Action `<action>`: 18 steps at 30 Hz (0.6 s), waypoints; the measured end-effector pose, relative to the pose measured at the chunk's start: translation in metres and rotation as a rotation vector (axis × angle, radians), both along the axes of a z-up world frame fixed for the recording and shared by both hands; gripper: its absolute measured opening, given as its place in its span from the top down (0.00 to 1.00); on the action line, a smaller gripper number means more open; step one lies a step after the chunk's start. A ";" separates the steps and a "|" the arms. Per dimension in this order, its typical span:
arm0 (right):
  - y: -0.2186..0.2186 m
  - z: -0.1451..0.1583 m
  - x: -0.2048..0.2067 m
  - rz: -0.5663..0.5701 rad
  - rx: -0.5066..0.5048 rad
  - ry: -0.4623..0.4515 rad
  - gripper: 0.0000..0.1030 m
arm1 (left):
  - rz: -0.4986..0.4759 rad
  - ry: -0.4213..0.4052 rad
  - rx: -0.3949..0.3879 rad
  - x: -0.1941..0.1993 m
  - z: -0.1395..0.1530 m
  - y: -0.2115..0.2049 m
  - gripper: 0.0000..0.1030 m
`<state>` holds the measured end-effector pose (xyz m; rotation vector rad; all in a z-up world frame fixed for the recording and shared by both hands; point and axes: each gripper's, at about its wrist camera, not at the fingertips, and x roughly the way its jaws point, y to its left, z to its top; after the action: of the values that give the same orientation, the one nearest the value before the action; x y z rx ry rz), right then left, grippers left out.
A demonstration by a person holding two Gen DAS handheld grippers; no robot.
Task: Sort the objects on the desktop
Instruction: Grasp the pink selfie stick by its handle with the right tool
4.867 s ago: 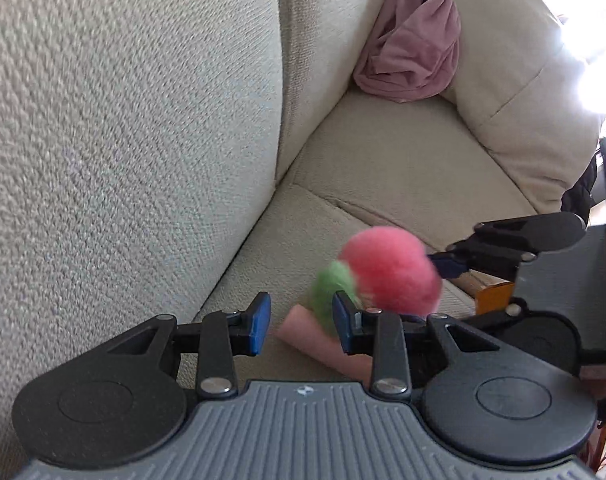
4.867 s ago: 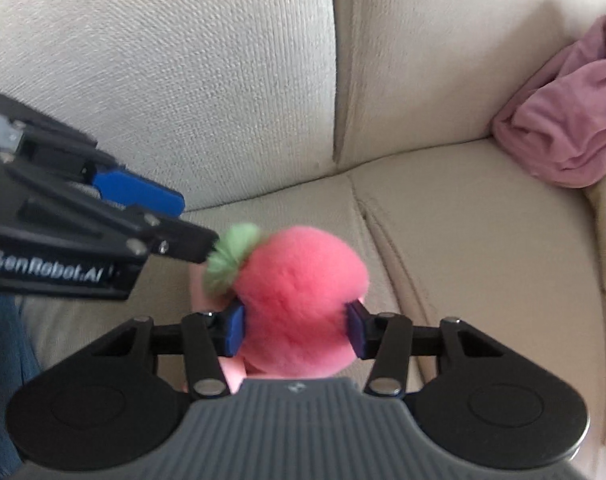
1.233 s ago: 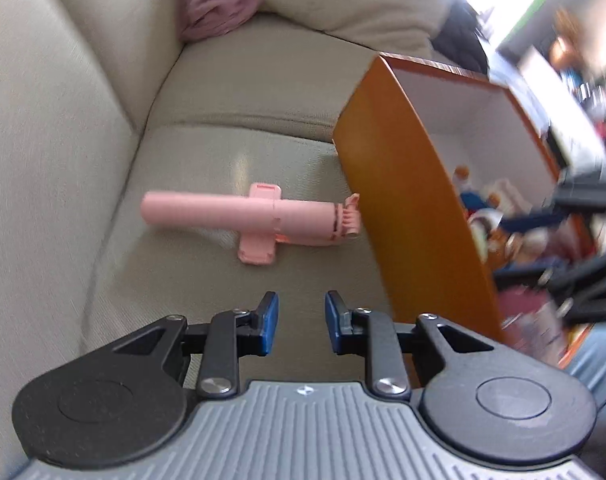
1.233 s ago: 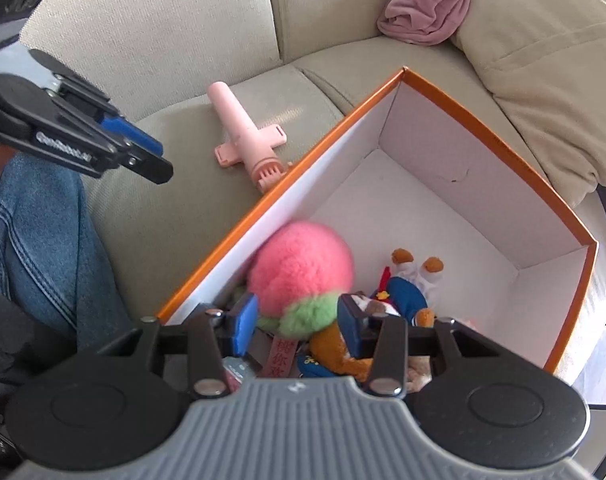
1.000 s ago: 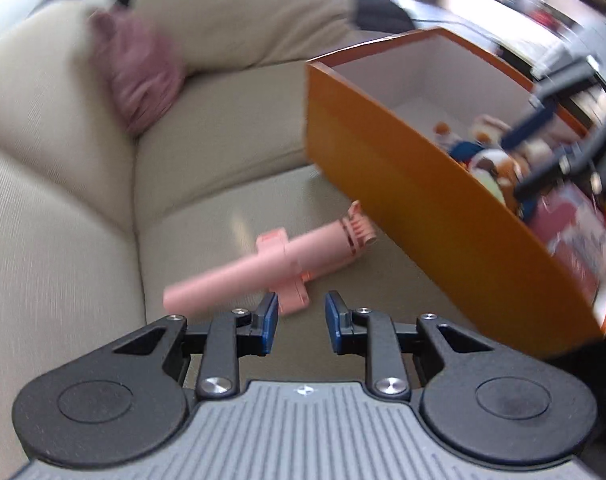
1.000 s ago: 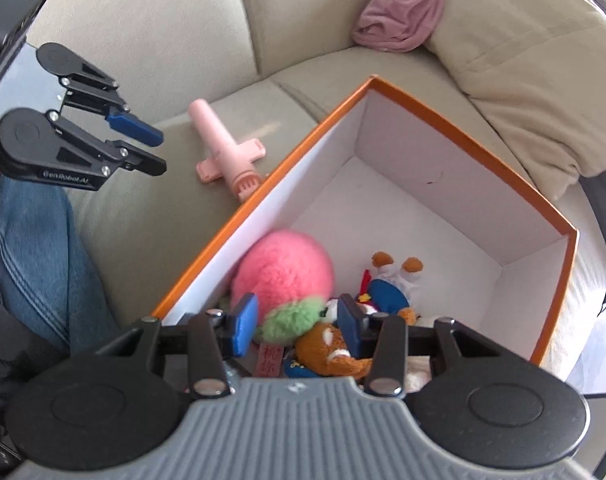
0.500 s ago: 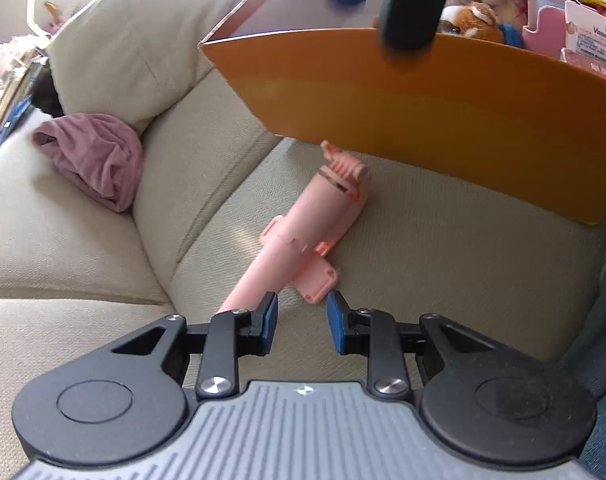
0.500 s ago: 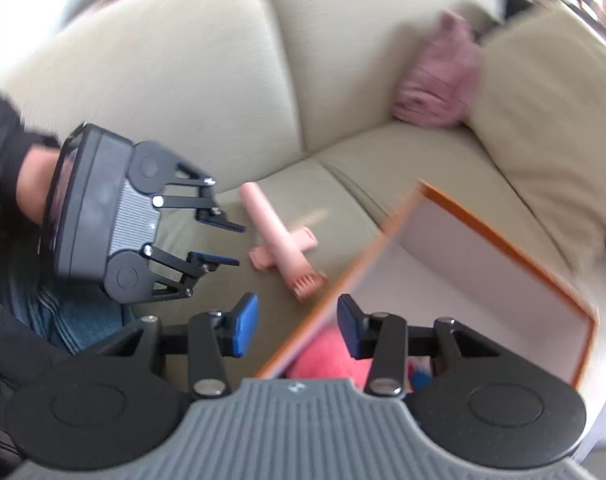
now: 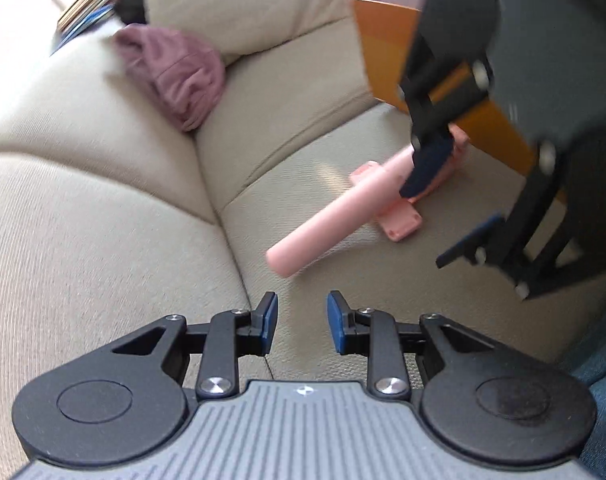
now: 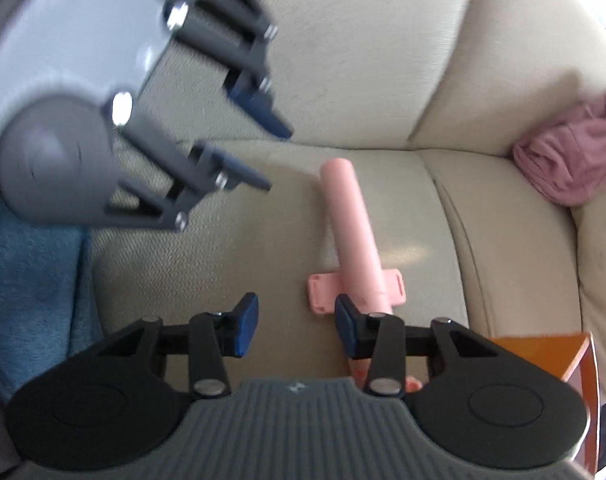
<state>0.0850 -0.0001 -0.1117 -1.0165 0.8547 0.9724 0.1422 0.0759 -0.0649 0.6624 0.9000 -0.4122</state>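
Both tools empty: right tool (image 10: 296,330) part open, jaws just narrowing, above pink stick (image 10: 353,236) lying on sofa (image 10: 263,264) beside orange box (image 9: 387,60); left tool (image 9: 299,328) narrow, nearby.

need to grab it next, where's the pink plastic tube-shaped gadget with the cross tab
The pink plastic tube-shaped gadget lies flat on the beige sofa seat cushion, just ahead of the right gripper, its ribbed end beside the orange box.
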 end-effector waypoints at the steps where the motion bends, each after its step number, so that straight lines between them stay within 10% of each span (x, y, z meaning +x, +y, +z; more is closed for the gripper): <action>1: 0.004 -0.006 -0.001 0.009 -0.029 -0.046 0.59 | 0.017 0.001 -0.015 0.002 0.002 0.003 0.70; 18: 0.007 -0.072 -0.025 0.230 -0.286 -0.529 0.91 | 0.070 0.012 -0.120 0.006 0.011 0.018 0.70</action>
<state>0.0601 0.0068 -0.1834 -1.5580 0.4447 0.7240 0.1485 0.0941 -0.0542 0.5176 0.8996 -0.4049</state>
